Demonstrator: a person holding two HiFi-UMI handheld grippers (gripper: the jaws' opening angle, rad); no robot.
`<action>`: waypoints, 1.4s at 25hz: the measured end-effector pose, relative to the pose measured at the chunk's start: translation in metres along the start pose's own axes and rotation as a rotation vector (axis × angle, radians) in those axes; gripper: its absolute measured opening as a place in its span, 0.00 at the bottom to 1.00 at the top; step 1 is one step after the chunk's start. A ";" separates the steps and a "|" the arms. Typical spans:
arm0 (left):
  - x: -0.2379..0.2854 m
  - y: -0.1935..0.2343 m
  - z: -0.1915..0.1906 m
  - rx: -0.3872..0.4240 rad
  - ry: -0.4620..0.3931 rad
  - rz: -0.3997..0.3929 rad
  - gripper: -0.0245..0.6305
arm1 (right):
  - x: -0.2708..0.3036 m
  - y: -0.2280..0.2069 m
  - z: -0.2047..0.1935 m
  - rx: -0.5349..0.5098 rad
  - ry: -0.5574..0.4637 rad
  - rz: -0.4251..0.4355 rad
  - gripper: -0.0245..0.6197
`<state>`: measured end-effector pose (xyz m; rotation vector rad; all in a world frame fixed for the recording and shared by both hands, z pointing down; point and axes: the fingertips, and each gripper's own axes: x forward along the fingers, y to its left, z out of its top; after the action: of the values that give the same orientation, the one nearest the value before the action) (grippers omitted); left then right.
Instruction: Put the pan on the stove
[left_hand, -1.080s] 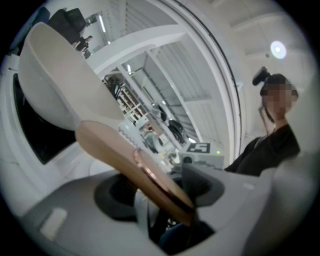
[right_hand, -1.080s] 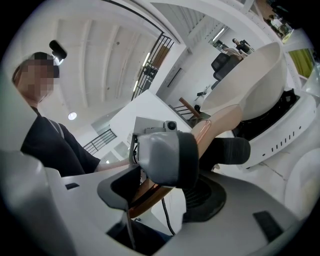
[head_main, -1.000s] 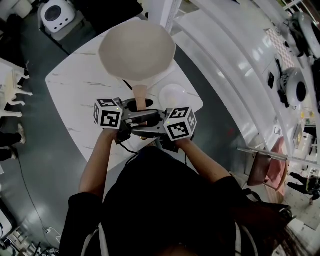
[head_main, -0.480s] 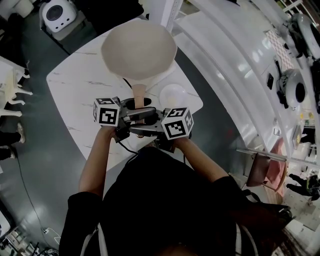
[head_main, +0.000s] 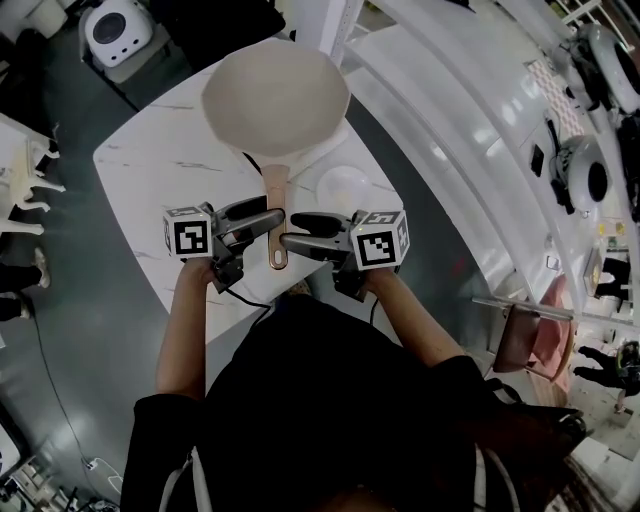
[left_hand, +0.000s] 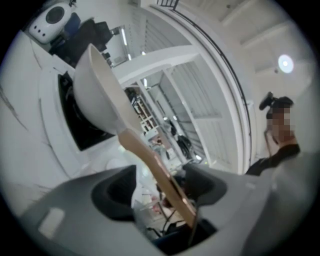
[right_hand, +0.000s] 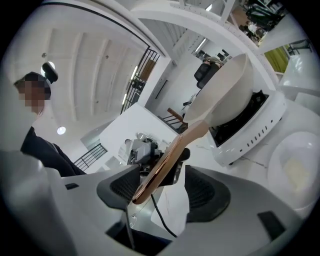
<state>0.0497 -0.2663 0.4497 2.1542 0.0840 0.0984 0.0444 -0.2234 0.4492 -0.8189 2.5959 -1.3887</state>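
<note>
The cream pan (head_main: 277, 95) sits on the white stove (right_hand: 250, 137) at the far end of the table, with its tan handle (head_main: 276, 215) pointing back at me. My left gripper (head_main: 262, 222) is just left of the handle's end and my right gripper (head_main: 298, 222) just right of it, tips facing each other. In the left gripper view the handle (left_hand: 155, 170) crosses between the opening jaws of the left gripper (left_hand: 160, 195), and neither pad presses on it. The right gripper (right_hand: 160, 192) also stands open, the handle (right_hand: 167, 160) passing between its pads.
A small white dish (head_main: 345, 187) lies to the right of the handle, close to the right gripper. The white marble table (head_main: 150, 170) ends at an edge just under both grippers. A black cable (head_main: 245, 297) hangs off the near edge.
Both grippers were together on the handle's end; now they have drawn apart to either side and stand open. The pan has settled slightly and rests on the stove.
</note>
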 end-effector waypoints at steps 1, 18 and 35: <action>-0.005 0.001 0.000 0.006 -0.008 0.029 0.51 | -0.006 -0.002 0.003 -0.009 -0.010 -0.017 0.41; -0.082 -0.072 0.044 0.712 -0.324 0.781 0.05 | -0.039 0.068 0.084 -0.739 -0.277 -0.462 0.09; -0.186 -0.140 0.015 0.803 -0.612 1.229 0.05 | 0.015 0.146 0.080 -0.994 -0.362 -0.393 0.07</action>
<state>-0.1373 -0.2196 0.3176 2.5630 -1.8109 0.1078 -0.0039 -0.2263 0.2890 -1.5445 2.7961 0.1729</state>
